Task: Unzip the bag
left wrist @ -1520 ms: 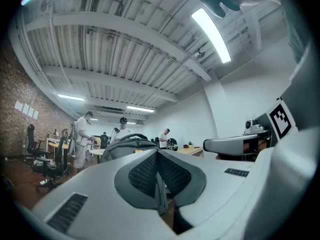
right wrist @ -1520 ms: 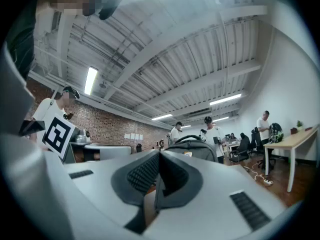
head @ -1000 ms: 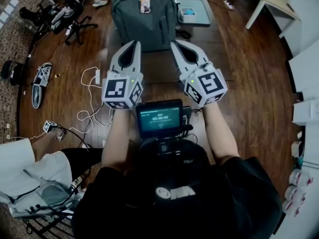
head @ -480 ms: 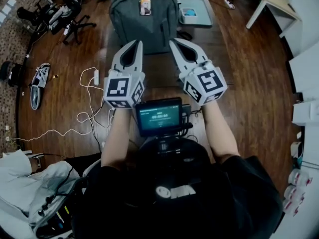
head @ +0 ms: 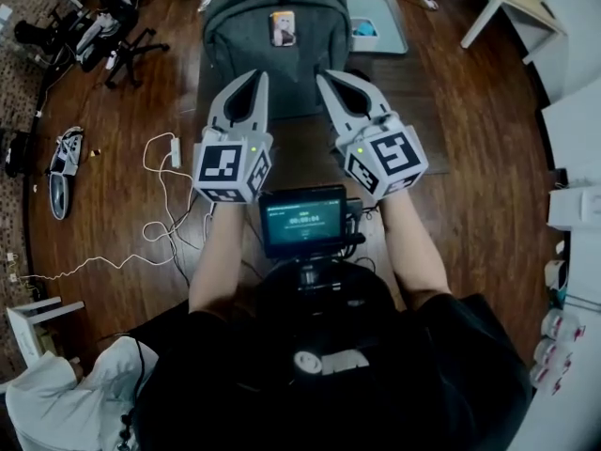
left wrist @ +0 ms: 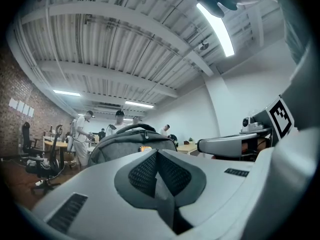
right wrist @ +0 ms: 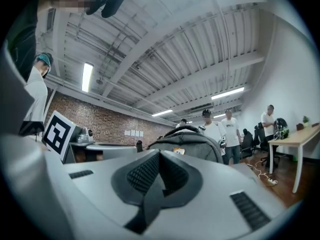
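A grey backpack (head: pixel 274 36) stands upright at the far end of a dark table (head: pixel 310 148), with a small yellow tag on its front. It shows beyond the jaws as the backpack (left wrist: pixel 131 136) in the left gripper view and the backpack (right wrist: pixel 192 143) in the right gripper view. My left gripper (head: pixel 259 75) and right gripper (head: pixel 324 75) are side by side just short of the bag's base, both shut with nothing between the jaws. Neither touches the bag.
A blue tray (head: pixel 376 22) lies right of the bag. Office chairs (head: pixel 103 31) and white cables (head: pixel 164 205) sit on the wooden floor at left. A white table (head: pixel 512 7) stands far right. Several people (right wrist: pixel 235 131) stand behind the bag.
The head view has shifted, so the bag sits slightly nearer the grippers. Both grippers have edged forward and stayed shut. The white cloth at lower left has slid down in the frame.
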Demonstrator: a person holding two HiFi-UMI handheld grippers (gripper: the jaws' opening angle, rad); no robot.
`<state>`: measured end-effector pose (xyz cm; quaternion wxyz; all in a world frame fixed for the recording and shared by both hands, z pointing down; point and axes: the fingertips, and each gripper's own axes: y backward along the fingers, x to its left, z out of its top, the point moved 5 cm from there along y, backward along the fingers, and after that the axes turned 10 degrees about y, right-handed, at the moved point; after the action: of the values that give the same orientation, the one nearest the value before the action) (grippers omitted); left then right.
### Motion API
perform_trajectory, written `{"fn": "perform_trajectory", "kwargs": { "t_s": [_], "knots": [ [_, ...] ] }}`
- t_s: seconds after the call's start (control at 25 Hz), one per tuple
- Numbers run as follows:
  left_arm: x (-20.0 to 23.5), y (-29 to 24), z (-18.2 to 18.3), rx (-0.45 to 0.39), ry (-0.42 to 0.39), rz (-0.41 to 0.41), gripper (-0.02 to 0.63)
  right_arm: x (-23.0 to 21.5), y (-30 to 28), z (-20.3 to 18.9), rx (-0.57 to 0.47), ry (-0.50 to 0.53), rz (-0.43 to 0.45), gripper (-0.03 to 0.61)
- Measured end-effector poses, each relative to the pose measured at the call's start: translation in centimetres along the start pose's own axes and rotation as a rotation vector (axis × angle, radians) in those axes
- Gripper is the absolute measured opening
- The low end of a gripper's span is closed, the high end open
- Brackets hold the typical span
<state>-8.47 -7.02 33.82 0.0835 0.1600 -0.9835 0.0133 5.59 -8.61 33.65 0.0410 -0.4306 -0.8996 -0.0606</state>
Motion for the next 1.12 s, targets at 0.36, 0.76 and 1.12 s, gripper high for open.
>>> {"fn": "perform_trajectory", "kwargs": {
  "t_s": [0.36,0.76,1.12],
  "knots": [
    [7.1,-4.6,1.6,-0.041,0.009,-0.042,-0.011,-1.9,-7.7,-1.3,0.031,0.014,-0.033,0.008],
    [5.3,-5.5,2.7,-0.051,0.014,-0.099,-0.011,-2.8,-6.6,0.9,0.058,0.215,-0.080,0.008],
    [5.1,-6.1,4.0,-0.059,-0.017,-0.112,-0.011,-5.6,-8.3,2.7,0.206,0.621,-0.074,0.105]
  ]
}}
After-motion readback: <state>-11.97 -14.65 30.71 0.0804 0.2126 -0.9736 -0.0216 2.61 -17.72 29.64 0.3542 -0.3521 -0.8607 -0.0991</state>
